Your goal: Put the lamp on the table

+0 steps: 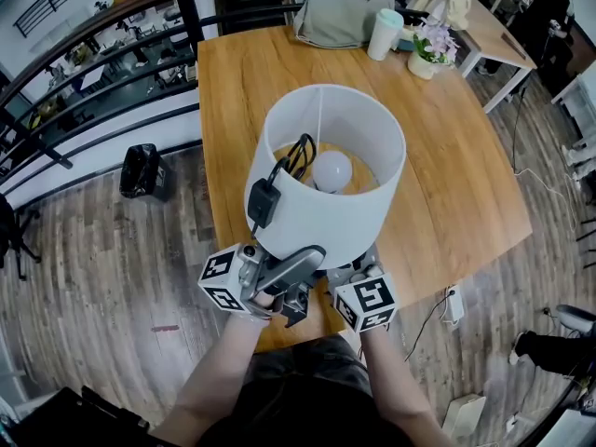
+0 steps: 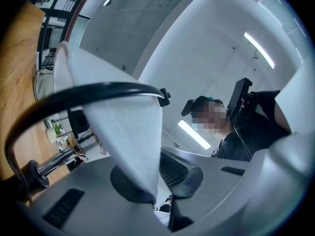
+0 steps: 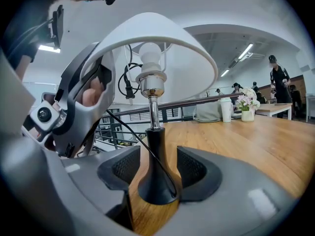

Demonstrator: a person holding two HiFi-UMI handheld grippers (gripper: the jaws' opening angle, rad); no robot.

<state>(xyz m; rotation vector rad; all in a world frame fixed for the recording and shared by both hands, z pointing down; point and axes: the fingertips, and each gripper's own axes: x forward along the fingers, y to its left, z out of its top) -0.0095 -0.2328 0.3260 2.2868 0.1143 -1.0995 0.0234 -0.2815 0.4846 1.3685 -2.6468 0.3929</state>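
A lamp with a white drum shade and a bulb is upright over the near edge of the wooden table. Its black cord and plug hang over the shade's rim. My left gripper is shut on the shade's lower rim; the white fabric runs down between its jaws. My right gripper is shut on the lamp's black base, with the chrome stem rising above it. In the head view the right gripper is partly hidden under the shade.
At the table's far end stand a white cup, a flower pot and a grey bag. A dark railing runs along the left, a black bin is on the floor, and a power strip with cables lies at the right.
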